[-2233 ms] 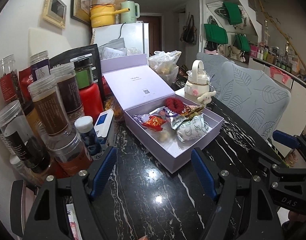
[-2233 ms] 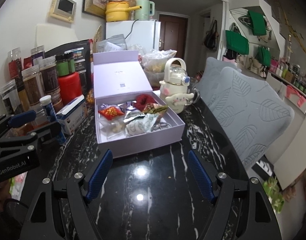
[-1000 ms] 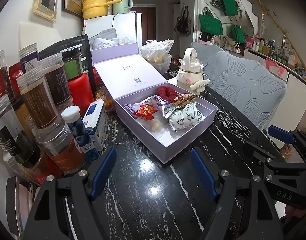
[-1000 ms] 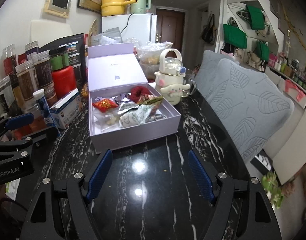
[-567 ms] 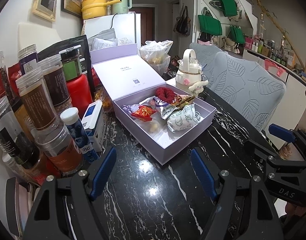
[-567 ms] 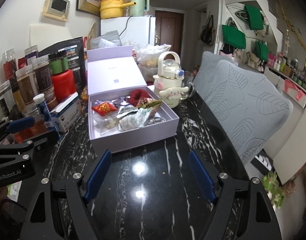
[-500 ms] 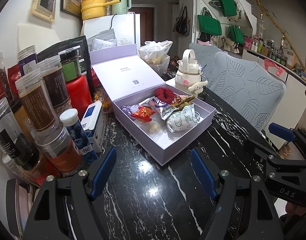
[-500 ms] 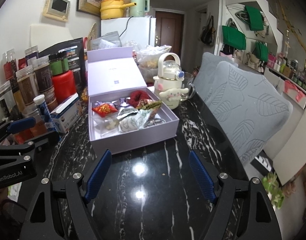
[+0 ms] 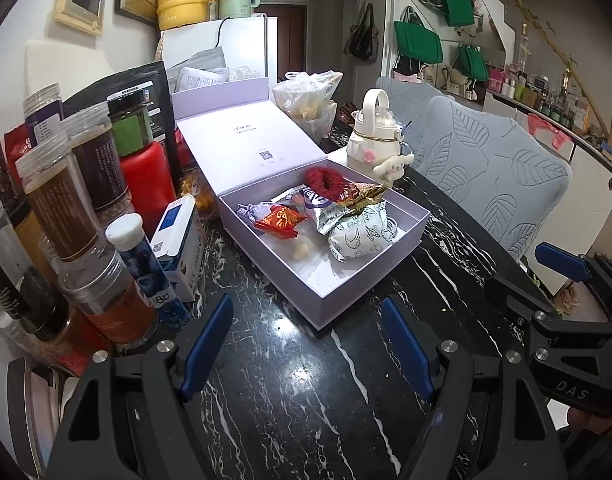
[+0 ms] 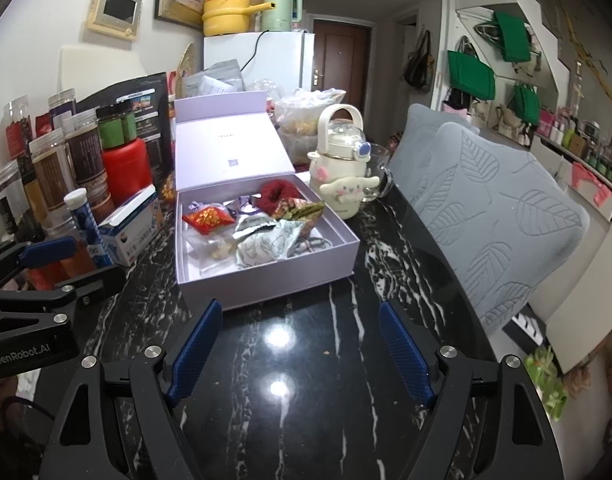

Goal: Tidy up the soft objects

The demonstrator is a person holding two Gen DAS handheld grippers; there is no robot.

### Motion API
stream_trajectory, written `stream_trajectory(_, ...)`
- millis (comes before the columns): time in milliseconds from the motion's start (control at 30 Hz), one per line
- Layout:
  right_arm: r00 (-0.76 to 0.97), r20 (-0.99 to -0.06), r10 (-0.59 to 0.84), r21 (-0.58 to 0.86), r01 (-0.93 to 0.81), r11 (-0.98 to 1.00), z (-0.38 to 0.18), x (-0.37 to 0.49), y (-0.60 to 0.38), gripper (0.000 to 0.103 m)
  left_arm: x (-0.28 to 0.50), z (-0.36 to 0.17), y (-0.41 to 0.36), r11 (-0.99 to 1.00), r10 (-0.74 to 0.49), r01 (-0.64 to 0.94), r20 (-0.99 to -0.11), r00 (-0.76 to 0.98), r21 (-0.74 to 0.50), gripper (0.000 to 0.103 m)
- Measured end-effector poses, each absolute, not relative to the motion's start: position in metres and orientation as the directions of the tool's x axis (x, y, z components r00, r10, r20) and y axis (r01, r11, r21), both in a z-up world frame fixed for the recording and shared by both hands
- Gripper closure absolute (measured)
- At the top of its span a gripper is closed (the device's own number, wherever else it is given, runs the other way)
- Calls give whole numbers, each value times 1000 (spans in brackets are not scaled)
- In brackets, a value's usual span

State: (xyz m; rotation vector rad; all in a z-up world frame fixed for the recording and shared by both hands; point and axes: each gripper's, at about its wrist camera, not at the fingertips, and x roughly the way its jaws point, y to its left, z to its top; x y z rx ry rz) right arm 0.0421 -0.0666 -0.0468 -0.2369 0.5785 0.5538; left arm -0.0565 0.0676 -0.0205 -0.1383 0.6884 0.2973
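Note:
An open lilac box [image 9: 374,276] [image 10: 266,284] stands on the black marble table with its lid leaning back. Inside lie a red scrunchie [image 9: 326,180] [image 10: 272,192], a red pouch [image 9: 280,220] [image 10: 208,216], a white leaf-print pouch [image 9: 358,232] [image 10: 262,248] and several foil packets. My left gripper [image 9: 306,304] hovers open just short of the box's near corner, nothing between its blue pads. My right gripper [image 10: 300,306] is open too, in front of the box's front wall, and holds nothing. Each gripper shows at the edge of the other's view.
Several jars [image 9: 66,200], a red canister [image 9: 146,176], a blue tube [image 9: 142,264] and a white-blue carton [image 9: 178,236] crowd the table's left side. A white bottle with a plush charm [image 10: 342,160] stands behind the box. A grey leaf-pattern chair back [image 10: 486,208] lines the right edge.
Both views have drifted only slightly. The box and its contents lie as before, and both grippers stay open and empty.

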Motion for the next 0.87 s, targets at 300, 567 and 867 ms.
stream_trajectory(300, 700, -577, 421, -77, -560, 825, -48, 45, -64, 21, -52, -22, 68, 948, 222, -317, -652, 725, -30, 26)
stream_trajectory(567, 665, -593, 454, -29, -581, 814, -50, 49, -65, 21, -45, -28, 66, 953, 209, -302, -672, 710, -24, 26)
stream_trajectory(867, 680, -601, 419, -50, -556, 830, -55, 52, -65, 21, -44, -32, 68, 949, 208, -314, -675, 707, -36, 26)
